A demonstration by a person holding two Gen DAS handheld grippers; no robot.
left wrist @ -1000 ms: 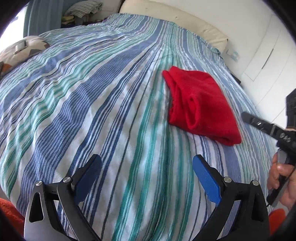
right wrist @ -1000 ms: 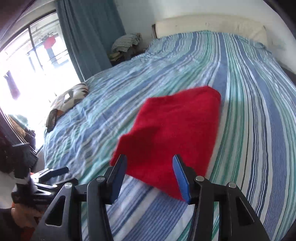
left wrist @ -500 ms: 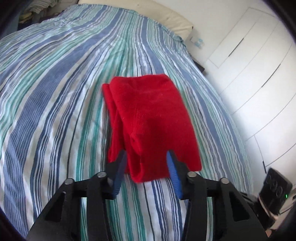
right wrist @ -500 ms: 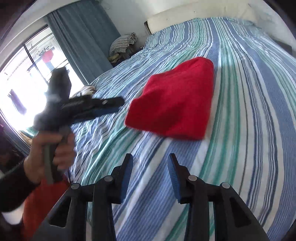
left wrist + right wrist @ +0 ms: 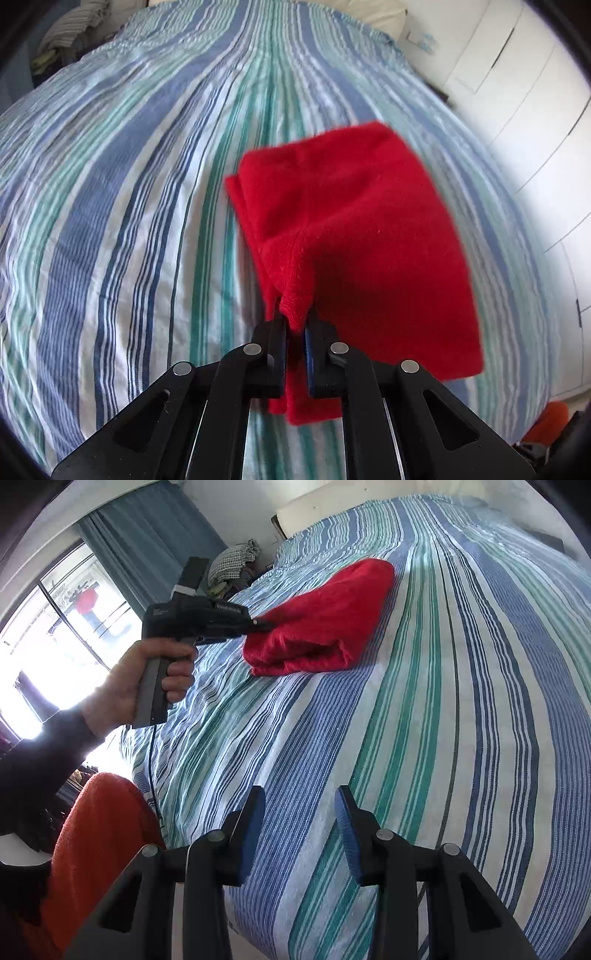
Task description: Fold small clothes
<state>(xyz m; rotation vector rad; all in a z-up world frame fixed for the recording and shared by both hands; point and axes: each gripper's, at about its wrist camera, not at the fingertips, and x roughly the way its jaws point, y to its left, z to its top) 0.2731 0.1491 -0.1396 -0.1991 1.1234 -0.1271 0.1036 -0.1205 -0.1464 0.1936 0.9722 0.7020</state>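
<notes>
A folded red cloth (image 5: 354, 236) lies on the striped bed. My left gripper (image 5: 295, 325) is shut on the cloth's near edge, which bunches up between the pads. In the right wrist view the same red cloth (image 5: 325, 624) shows at the bed's left side, with the left gripper (image 5: 264, 622) pinching its near corner, held by a hand (image 5: 147, 686). My right gripper (image 5: 301, 830) is open and empty over the bed's near edge, well apart from the cloth.
The blue, green and white striped bedcover (image 5: 443, 701) fills both views. White wardrobe doors (image 5: 524, 92) stand to the right of the bed. An orange garment (image 5: 92, 849) is at the lower left. A curtain and window (image 5: 74, 620) are at the left.
My left gripper moved onto the red cloth and shut on its near edge. My right gripper drew back from the cloth toward the bed's edge and stayed open.
</notes>
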